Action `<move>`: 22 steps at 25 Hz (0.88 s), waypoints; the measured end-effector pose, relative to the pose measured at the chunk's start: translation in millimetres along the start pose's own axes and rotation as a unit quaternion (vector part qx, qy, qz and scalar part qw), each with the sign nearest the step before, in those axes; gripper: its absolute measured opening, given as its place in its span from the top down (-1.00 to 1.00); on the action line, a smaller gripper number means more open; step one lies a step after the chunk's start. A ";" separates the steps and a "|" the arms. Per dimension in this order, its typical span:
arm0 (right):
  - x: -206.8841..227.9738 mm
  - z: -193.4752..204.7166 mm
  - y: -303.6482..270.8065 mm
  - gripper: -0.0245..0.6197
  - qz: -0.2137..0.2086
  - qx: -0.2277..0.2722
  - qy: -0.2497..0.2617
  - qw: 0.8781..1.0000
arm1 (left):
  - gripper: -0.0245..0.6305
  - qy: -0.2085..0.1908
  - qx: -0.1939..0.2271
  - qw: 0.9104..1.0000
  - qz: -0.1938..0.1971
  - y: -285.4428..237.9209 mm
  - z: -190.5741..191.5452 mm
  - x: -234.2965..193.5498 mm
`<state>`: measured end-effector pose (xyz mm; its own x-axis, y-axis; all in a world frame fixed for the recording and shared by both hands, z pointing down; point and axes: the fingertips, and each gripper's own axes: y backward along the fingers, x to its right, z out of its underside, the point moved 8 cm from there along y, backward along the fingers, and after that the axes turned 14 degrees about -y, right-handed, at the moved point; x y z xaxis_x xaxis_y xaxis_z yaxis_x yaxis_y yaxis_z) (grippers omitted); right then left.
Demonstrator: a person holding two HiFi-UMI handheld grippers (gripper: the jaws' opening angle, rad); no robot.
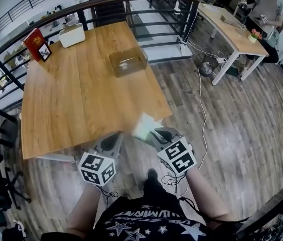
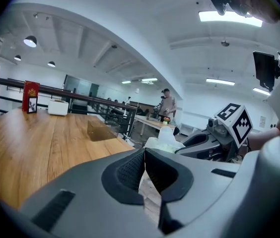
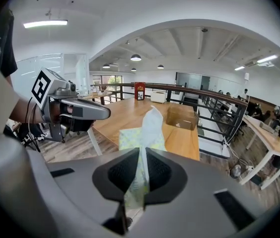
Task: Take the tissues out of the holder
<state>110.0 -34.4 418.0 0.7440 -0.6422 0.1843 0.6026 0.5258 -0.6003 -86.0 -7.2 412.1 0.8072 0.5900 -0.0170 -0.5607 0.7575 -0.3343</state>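
1. Head view: the wooden table [image 1: 71, 99] carries a clear brown-tinted holder [image 1: 128, 61] close to its right edge, toward the far end.
2. A white box [image 1: 72, 35] stands at the far edge. A red upright card [image 1: 34, 41] and a small picture frame [image 1: 44, 51] stand at the far left corner.
3. The tissues [image 1: 145, 125], a pale wad, are off the tabletop at the near right corner, well apart from the holder.
4. Right gripper view: the right gripper [image 3: 141, 152] has its jaws pressed onto the tissues. One thin fold runs down between the two pads. The pale green-patterned bulk and one white sheet stand up beyond the fingertips.
5. Left gripper view: the left gripper [image 2: 144, 152] has its pads pressed together at the tips, with no grip on the tissues. The tissues show beyond its tips, toward the right gripper.
6. Both grippers point toward the near right corner of the table, side by side, with the tissues at the tips of the right one.
7. A second table stands past the railing, and a person [image 1: 267, 9] is beside it.
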 end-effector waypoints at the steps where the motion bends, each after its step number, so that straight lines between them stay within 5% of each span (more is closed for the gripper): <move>1: -8.4 1.6 3.0 0.81 0.005 0.002 0.001 1.000 | 0.88 -0.001 0.003 1.000 0.004 7.6 1.5 0.7; 22: -208.5 54.0 58.3 0.81 0.056 0.028 0.000 0.998 | 0.88 -0.016 0.039 0.999 0.035 206.6 43.4 24.6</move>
<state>5.7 160.3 386.6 0.8080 -0.5771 0.1189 0.5308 0.6251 -0.5723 -190.0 175.9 383.5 0.7603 0.6495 -0.0071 -0.6287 0.7331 -0.2593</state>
